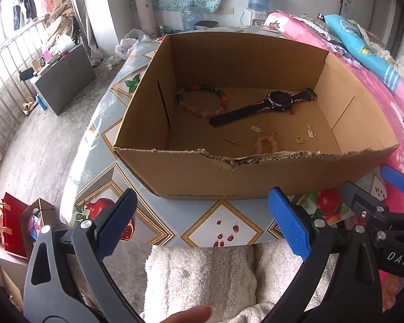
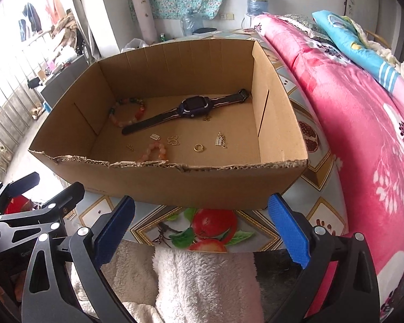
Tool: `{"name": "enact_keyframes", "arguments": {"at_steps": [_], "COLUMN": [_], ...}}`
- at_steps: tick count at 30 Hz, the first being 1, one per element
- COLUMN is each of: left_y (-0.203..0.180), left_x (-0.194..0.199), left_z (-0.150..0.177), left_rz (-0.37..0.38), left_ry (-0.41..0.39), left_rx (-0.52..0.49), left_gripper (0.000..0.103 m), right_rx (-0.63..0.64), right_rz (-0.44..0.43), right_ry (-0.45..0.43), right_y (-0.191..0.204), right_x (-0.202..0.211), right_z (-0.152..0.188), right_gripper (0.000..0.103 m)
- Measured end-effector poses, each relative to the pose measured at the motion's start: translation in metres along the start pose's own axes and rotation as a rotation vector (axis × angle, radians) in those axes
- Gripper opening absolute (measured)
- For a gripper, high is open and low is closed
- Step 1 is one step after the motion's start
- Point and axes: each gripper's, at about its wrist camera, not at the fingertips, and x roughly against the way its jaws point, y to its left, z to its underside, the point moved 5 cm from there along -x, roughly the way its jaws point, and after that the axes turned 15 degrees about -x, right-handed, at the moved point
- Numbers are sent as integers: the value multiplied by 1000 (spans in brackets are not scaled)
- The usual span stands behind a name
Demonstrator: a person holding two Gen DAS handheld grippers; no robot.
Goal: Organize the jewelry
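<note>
Jewelry, loose, on the floor of an open cardboard box (image 2: 175, 185) at frame centre: multicoloured bead bracelet (image 2: 128, 111) at the back left, black watch (image 2: 194, 106) slanting across the middle, pink bead bracelet (image 2: 155, 152) near the front wall, gold ring (image 2: 199, 147) and small gold charms (image 2: 220, 140) scattered apart. All pieces lie inside the box but ungrouped (this fits either a gathering just done or a sorting still ahead). Left gripper (image 1: 202, 223) and right gripper (image 2: 202, 226), both spread wide and holding nothing, hover at lower frame before the box's torn front wall; patterned table (image 2: 215, 226) beneath, pink quilt (image 2: 363, 113) at right.
</note>
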Motion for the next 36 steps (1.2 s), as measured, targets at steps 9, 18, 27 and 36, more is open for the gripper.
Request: {"name": "enact_keyframes", "arguments": {"at_steps": [9,18,27,36], "left_y": [-3,-4,-5,-6], "left_x": [-3,-8,-11,-12], "left_z": [-5,-6,-8,-9], "left_rz": [0,10,16,18], "left_ry": [8,25,31,37], "left_rx": [-1,0,4,3], "left_gripper": [94,94,94,94], "right_rx": [-15,-20,-28,-32], "right_rz": [18,25,27,28], "right_ry": [8,16,23,32], "right_y": [-2,-5,-6,-9], "right_x": [-5,-9,-13,-15], "right_z": [-2,-4,-5,-7], "right_gripper": [96,96,96,96]}}
